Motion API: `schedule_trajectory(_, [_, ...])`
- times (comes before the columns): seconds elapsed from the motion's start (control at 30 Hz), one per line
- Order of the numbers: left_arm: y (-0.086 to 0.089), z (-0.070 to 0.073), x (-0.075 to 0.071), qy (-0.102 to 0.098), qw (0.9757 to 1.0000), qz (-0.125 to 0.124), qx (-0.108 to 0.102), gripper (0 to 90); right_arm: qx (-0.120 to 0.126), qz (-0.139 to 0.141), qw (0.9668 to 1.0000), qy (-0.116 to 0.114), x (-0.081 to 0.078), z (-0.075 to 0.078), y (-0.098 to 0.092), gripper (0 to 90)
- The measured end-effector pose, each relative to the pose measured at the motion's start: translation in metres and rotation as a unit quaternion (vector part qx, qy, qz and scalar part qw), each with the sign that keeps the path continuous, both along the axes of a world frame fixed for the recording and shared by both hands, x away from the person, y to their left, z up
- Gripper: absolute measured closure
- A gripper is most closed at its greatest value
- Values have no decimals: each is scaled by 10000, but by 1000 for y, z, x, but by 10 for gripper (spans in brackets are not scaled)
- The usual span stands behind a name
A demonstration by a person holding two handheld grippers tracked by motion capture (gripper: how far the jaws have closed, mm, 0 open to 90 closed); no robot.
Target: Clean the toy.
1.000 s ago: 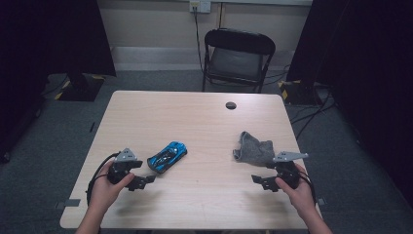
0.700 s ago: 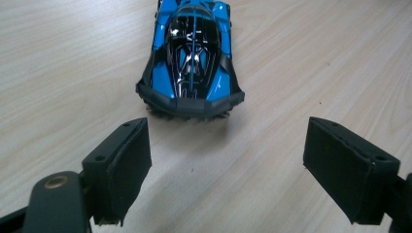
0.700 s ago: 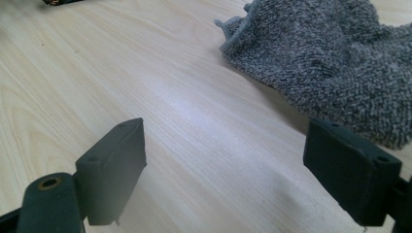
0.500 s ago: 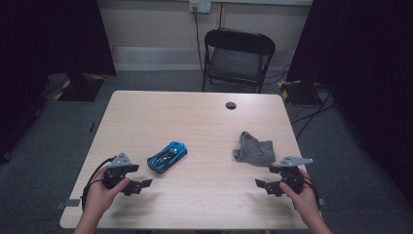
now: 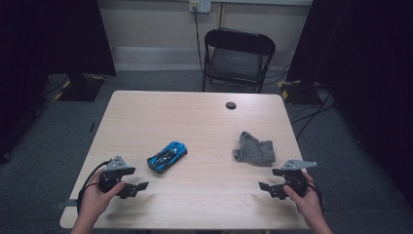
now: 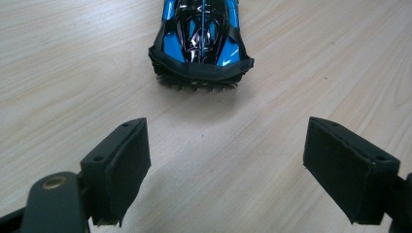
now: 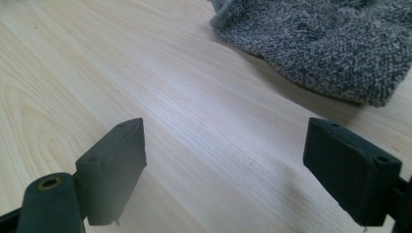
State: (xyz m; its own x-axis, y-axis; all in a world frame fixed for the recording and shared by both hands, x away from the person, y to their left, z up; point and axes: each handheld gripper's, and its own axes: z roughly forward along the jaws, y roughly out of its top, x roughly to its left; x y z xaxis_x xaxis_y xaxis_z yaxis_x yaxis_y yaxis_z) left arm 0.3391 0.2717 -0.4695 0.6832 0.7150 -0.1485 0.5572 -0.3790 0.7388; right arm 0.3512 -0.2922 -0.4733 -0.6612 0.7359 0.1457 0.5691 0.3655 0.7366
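Both tongs gape empty over the counter (image 5: 195, 117): left tongs (image 5: 138, 186) face the car (image 5: 167, 156); right tongs (image 5: 267, 188) sit near the cloth (image 5: 253, 147). This looks like the approach; next, the left must advance to straddle the car.

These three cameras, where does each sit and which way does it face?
High view: above the near table edge, facing forward and down; both hands, left gripper, right gripper.
Left gripper view: rides that gripper, facing the blue toy car; open black fingers.
Right gripper view: facing the grey cloth.
High and left gripper views share the car.
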Motion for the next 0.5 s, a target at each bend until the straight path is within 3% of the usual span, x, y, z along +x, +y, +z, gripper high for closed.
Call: schedule_trajectory(0.5, [11, -2, -6, -40, 10000, 1, 68, 173, -59, -77, 9999, 24, -6, -6, -12, 154])
